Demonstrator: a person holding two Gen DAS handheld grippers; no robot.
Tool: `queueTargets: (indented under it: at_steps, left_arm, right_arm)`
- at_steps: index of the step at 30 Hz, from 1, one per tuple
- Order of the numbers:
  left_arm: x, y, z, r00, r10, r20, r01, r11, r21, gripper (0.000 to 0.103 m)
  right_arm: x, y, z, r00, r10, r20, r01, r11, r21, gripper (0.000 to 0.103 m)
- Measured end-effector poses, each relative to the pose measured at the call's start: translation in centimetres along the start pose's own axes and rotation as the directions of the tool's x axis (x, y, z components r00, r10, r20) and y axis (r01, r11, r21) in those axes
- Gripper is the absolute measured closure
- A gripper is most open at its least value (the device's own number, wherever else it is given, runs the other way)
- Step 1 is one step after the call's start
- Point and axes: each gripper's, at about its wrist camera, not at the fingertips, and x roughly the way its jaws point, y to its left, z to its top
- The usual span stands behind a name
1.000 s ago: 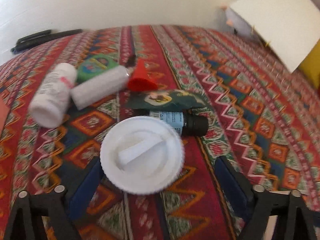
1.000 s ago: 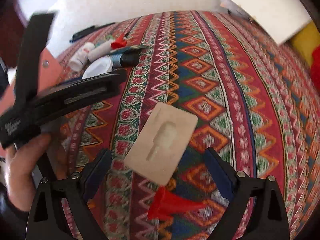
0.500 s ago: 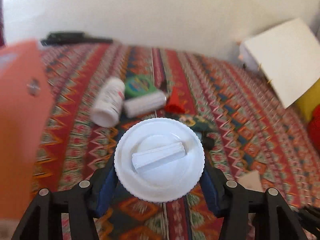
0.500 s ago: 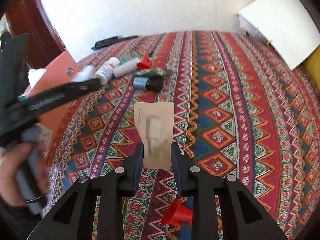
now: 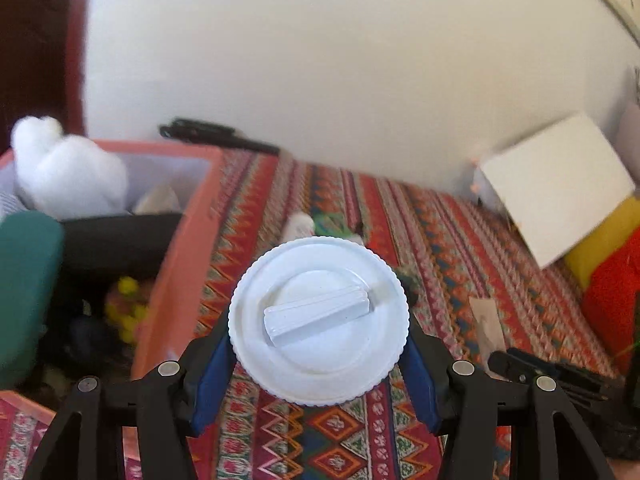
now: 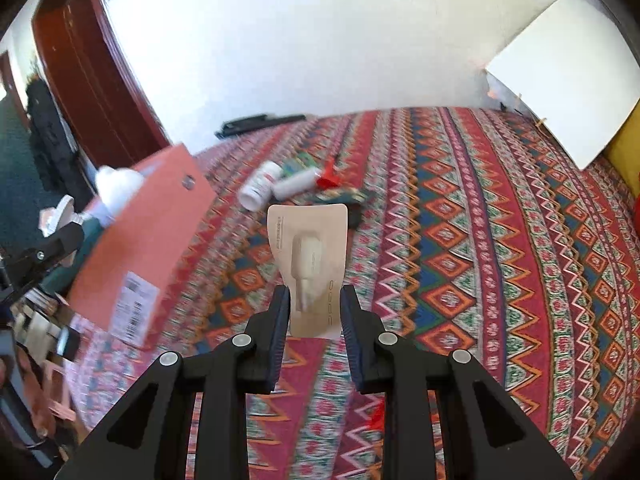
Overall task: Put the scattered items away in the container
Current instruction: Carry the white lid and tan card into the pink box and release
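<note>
Fingers first: my left gripper (image 5: 319, 354) is clamped on a white ribbed lid (image 5: 319, 322), pads pressing its rim on both sides, lid lifted clear of the patterned bedspread (image 5: 460, 248). My right gripper (image 6: 313, 322) is pinched on the lower end of a beige sachet (image 6: 310, 254), fingers close together, sachet sticking up and forward, off the spread. In the left wrist view the salmon-pink container (image 5: 188, 240) sits just left of the lid, at the spread's left edge, open top, already holding white fluffy stuff (image 5: 66, 168), something teal (image 5: 26, 280) and small yellow bits (image 5: 128, 300). In the right wrist view, beyond the sachet, toward the far edge: white pill bottle (image 6: 260, 186) lying down, white tube (image 6: 296, 184) with a red cap (image 6: 329, 176) beside it, a green packet (image 6: 298, 164) behind, a dark green pouch (image 6: 340, 197) just behind the sachet. Black pens (image 6: 260, 122) at the far edge by the wall. White board (image 6: 564, 88) leans at the far right corner.
</note>
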Motion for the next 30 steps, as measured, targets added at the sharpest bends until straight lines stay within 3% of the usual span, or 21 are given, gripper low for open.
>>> queueTargets:
  at_steps: [7,16,17,18,19,20,22,25,30]
  left_arm:
    - [-3.5,6.8,2.9,0.990,0.084,0.112,-0.072,0.992,-0.102,0.040]
    - [-5.0,18.4,4.0,0.984,0.126,0.127,-0.083,0.950,-0.301,0.040]
    - [-4.9,19.2,4.0,0.984,0.132,0.121,-0.090,0.947,-0.308,0.040]
    - [-4.7,19.9,3.9,0.985,0.132,0.111,-0.092,0.945,-0.313,0.040]
    - [-4.3,20.1,3.8,0.986,0.131,0.099,-0.094,0.944,-0.315,0.034]
    - [-4.0,20.2,3.8,0.987,0.133,0.088,-0.099,0.944,-0.316,0.018]
    - [-4.3,20.1,3.9,0.982,0.160,0.103,-0.120,0.940,-0.319,0.003]
    - [-5.2,19.5,4.3,0.975,0.175,0.140,-0.125,0.942,-0.311,0.001]
    - [-6.0,18.5,4.7,0.973,0.165,0.164,-0.110,0.948,-0.300,0.001]
  right_arm:
    - [-1.8,8.6,1.8,0.992,0.106,0.064,-0.098,0.988,-0.116,0.076]
    - [2.9,23.6,4.2,0.971,0.238,0.031,-0.218,0.929,-0.300,0.076]
    - [3.6,25.1,4.3,0.969,0.245,0.020,-0.226,0.920,-0.321,0.075]
    - [4.2,26.0,4.3,0.968,0.252,0.009,-0.235,0.913,-0.335,0.065]
    - [4.7,26.9,4.4,0.968,0.250,0.003,-0.233,0.908,-0.349,0.058]
    - [5.1,27.6,4.3,0.970,0.243,0.008,-0.224,0.905,-0.363,0.047]
    - [5.1,28.5,4.2,0.974,0.220,0.043,-0.186,0.899,-0.397,0.043]
    - [4.9,28.0,4.4,0.978,0.199,0.063,-0.159,0.906,-0.393,0.041]
    - [3.8,23.8,5.2,0.977,0.203,0.066,-0.175,0.940,-0.294,0.039]
